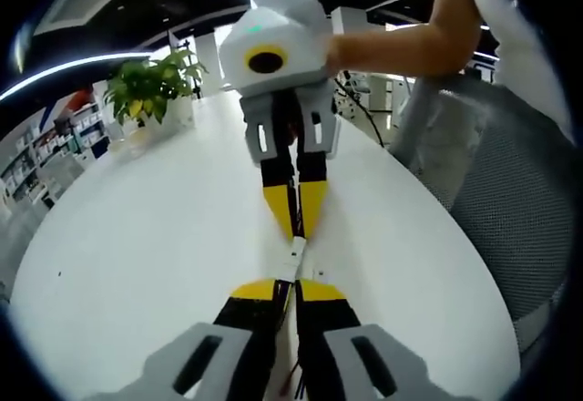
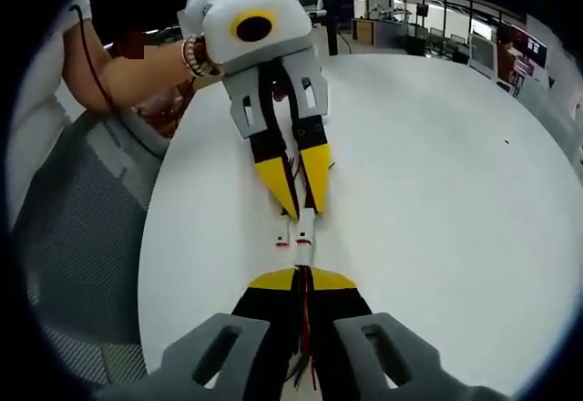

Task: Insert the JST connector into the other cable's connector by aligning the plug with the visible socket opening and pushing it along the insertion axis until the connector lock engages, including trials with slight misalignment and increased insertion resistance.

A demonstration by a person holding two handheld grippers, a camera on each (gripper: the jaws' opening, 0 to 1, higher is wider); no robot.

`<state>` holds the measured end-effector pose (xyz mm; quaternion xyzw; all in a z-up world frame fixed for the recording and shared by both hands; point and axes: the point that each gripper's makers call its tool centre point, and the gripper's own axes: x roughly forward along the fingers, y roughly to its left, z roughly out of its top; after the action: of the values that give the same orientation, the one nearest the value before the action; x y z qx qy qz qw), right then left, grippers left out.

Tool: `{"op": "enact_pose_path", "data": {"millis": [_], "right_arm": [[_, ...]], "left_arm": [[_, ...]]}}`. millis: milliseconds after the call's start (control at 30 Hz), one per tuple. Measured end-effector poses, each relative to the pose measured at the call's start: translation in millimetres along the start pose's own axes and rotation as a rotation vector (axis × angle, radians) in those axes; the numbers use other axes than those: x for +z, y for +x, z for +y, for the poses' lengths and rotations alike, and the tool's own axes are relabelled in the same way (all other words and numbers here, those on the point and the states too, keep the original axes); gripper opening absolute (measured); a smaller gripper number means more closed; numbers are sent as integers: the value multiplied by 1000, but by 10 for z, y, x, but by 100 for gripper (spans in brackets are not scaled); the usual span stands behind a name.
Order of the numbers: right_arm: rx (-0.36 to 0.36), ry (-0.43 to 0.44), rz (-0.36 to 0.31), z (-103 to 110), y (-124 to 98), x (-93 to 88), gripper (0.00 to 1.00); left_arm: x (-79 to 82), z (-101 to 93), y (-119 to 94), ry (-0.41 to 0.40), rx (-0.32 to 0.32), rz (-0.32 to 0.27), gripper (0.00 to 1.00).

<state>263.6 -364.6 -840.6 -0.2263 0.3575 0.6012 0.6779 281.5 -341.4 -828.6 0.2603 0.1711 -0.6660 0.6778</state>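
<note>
Here, over the white tabletop [image 1: 137,237] near its edge, the left gripper [image 1: 293,284] and right gripper [image 2: 303,278] face tip to tip, jaws clenched on the cabled plug [image 1: 296,253] and socket [image 2: 303,228], keeping both on one insertion axis.

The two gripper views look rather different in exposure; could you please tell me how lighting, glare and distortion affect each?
Left gripper view: ceiling strips and the far window glare white, the white table looks evenly bright, and fisheye bows its edge; the plant stays sharp. Right gripper view: dimmer and flatter, soft shadows lie under the left gripper, and the connector reads clearly.
</note>
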Motion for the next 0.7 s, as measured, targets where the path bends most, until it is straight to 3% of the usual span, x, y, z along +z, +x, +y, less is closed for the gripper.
{"op": "enact_pose_path", "data": {"millis": [700], "right_arm": [[-4, -10, -11, -1, -32, 50, 1]], "left_arm": [[-19, 3, 6, 12, 7, 18, 0]]}}
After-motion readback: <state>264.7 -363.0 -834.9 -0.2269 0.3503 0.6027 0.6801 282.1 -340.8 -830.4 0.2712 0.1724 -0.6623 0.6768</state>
